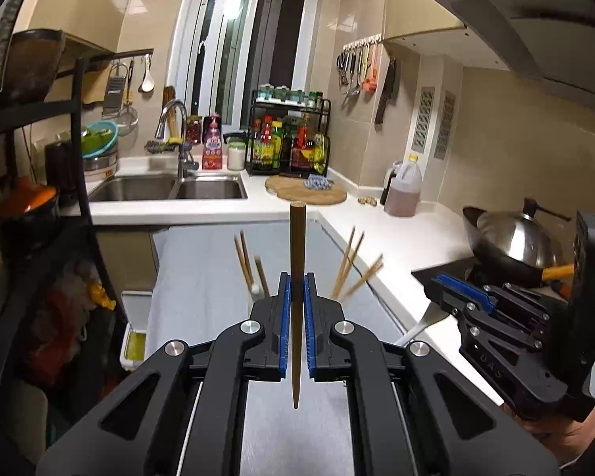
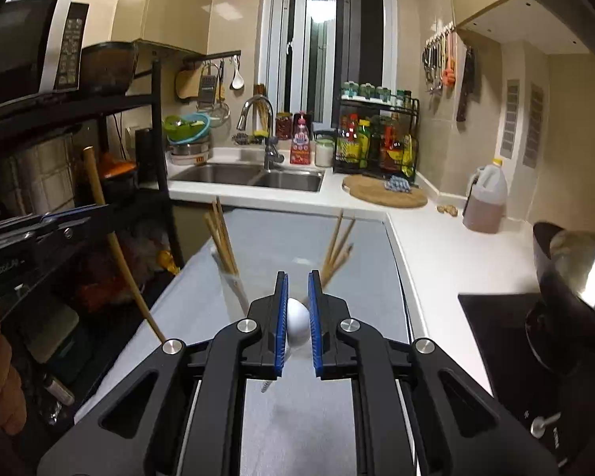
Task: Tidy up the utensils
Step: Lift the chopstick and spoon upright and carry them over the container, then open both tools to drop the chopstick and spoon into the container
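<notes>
The left tongs [image 1: 296, 289] are clamped on a single brown chopstick [image 1: 296, 261], held near its middle, blunt end up and tapered tip hanging below the blue ribbed pads. The right tongs [image 2: 297, 289] are pinched on a white spoon [image 2: 297, 323]: its smooth rounded bowl sits between the pads, and in the left view its flat handle sticks out underneath. Both are carried in the air above the grey, matte counter [image 2: 329, 416].

Ahead, two clusters of pale wooden chopsticks [image 2: 339, 248] lean out of what seem to be clear holders; the holders themselves are too faint to make out.

The risks, as I judge them: the chopstick is thin, hard and smooth, gripped along a narrow line, so it could pivot or slide through the pads if tilted. The spoon's glossy curved bowl gives the pads little flat surface and may squirt out under pressure. Lowering either piece could knock the leaning sticks and tip a light holder.
</notes>
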Demonstrator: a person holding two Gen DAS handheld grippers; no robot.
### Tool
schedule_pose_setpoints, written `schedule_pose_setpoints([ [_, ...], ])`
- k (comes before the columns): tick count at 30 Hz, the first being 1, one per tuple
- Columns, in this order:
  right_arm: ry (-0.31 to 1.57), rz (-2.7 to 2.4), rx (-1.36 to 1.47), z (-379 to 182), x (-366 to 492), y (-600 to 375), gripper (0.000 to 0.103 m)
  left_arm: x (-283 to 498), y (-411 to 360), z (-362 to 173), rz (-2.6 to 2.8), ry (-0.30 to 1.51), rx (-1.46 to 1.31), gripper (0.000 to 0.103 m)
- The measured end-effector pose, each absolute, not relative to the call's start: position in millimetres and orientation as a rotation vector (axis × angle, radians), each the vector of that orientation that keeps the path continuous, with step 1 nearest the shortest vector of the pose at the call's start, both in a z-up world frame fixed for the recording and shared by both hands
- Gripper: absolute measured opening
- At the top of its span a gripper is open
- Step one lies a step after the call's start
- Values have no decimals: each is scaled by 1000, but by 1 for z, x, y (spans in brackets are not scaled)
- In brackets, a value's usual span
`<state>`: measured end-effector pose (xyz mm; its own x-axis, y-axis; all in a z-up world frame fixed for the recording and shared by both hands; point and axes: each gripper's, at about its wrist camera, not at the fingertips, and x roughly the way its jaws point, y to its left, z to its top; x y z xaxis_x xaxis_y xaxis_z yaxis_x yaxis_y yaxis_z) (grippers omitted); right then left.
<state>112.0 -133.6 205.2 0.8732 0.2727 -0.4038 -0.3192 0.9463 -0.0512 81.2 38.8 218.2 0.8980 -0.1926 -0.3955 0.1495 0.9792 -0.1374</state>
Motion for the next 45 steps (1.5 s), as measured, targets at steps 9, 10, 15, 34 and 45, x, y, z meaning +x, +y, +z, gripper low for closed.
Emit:
schedule_pose_setpoints([
  [9, 299, 305, -120, 257, 159, -127, 10, 147, 32, 269, -202, 365, -117, 7],
  [10, 297, 301, -118, 258, 166, -127, 10, 152, 30, 270, -196, 362, -111, 7],
  [15, 302, 299, -115, 248, 197, -120, 10, 188, 28, 258, -164, 393, -121, 7],
  [34, 437, 290, -170, 174, 241, -101, 14, 245, 25, 177, -127, 641, -129, 24],
  [45, 296, 264, -117, 209, 164, -127, 58, 152, 44, 226, -107, 434, -127, 70],
])
